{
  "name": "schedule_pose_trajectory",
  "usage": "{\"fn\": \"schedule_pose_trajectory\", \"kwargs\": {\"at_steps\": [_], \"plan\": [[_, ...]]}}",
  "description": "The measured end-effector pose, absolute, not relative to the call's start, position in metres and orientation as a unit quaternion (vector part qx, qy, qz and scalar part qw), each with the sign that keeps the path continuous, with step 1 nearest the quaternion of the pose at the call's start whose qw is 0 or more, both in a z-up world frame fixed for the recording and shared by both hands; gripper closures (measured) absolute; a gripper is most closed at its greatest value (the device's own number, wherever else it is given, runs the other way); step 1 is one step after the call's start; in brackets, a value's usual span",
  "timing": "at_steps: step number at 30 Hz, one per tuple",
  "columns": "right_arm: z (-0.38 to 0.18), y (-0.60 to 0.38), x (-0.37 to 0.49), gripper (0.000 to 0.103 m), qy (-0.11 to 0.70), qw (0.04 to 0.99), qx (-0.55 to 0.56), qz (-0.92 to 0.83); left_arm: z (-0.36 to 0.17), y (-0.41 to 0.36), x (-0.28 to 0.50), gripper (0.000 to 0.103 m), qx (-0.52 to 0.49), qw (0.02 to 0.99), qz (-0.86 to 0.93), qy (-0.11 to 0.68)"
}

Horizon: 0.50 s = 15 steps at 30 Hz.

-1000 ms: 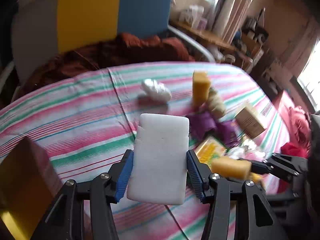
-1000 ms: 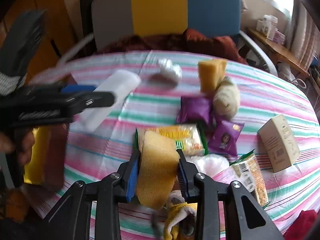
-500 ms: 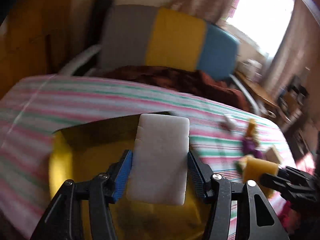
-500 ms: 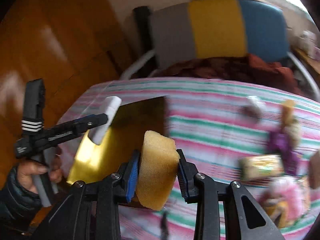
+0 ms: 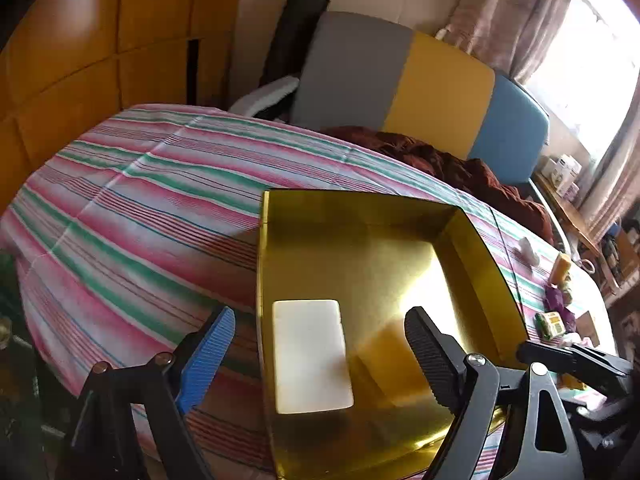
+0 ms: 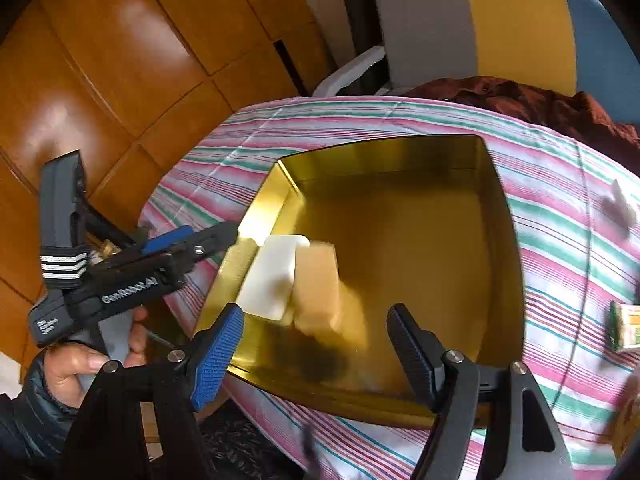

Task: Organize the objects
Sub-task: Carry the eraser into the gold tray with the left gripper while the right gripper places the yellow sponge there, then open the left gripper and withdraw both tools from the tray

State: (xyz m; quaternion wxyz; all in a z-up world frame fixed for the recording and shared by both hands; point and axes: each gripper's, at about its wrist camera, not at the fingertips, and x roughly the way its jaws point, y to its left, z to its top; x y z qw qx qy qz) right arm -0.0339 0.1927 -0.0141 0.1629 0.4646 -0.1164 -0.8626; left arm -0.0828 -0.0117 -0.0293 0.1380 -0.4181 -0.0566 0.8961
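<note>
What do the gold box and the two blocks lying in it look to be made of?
Gold box: likely tin or foil-lined card; glossy, its walls mirror the light. White block: seemingly dense foam, matte, smooth, with rounded corners. Yellow block: probably sponge, dull; motion blur hides its surface.

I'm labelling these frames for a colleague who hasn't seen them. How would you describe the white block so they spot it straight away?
Find the striped tablecloth, then the open gold tin standing on it. The white block lies inside the tin by its left wall, beside a yellow sponge. It is smooth, rectangular and pure white, while its neighbour is yellow.
</note>
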Motion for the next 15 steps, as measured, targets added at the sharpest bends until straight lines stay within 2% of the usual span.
{"fn": "schedule_pose_trajectory", "kwargs": {"at_steps": [7, 15], "plan": [[-0.004, 0.201, -0.012, 0.027, -0.087, 0.104, 0.445, -0.885, -0.011, -0.007, -0.070, 0.012, -0.390, 0.130, 0.910, -0.051], [0.005, 0.214, 0.009, 0.027, -0.067, 0.056, 0.423, -0.902, 0.006, 0.018, -0.052, 0.008, -0.356, 0.155, 0.921, -0.011]]}}
